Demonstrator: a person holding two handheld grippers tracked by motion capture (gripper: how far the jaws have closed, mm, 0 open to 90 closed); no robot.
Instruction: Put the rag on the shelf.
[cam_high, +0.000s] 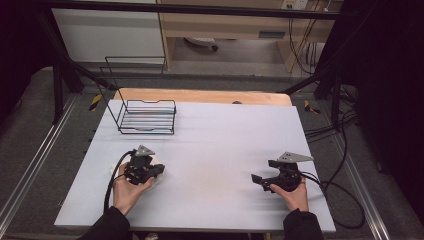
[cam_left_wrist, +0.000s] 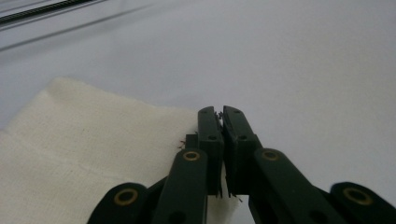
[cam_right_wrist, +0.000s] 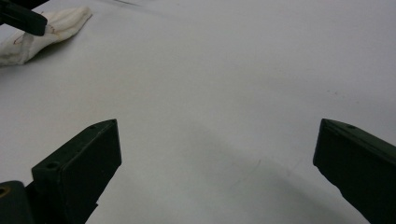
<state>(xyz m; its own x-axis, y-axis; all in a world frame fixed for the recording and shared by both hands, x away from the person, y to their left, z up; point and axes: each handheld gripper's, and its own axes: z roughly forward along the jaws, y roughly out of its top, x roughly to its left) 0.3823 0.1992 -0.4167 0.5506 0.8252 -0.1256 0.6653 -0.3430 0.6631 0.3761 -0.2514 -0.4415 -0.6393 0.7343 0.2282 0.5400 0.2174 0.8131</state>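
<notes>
I am pinching the cloth (cam_left_wrist: 93, 154) edge in my left gripper (cam_left_wrist: 222, 114), jaws clamped together on it, at the table's (cam_high: 215, 145) near left. I am holding my right gripper (cam_right_wrist: 217, 158) wide apart over bare table, well away from the cloth.

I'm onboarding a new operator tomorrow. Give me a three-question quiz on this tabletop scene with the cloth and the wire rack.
1. True or false: the left tongs stand wide open above the cream cloth.
2. Which tongs have their jaws spread apart? A) left B) right C) both
3. Fill in: the black wire rack stands at the table's far ____ corner in the high view.

Key
1. False: their jaws are closed at the cloth's edge, with frayed threads showing between them.
2. B: the right tongs are open over the bare white table.
3. left
</notes>
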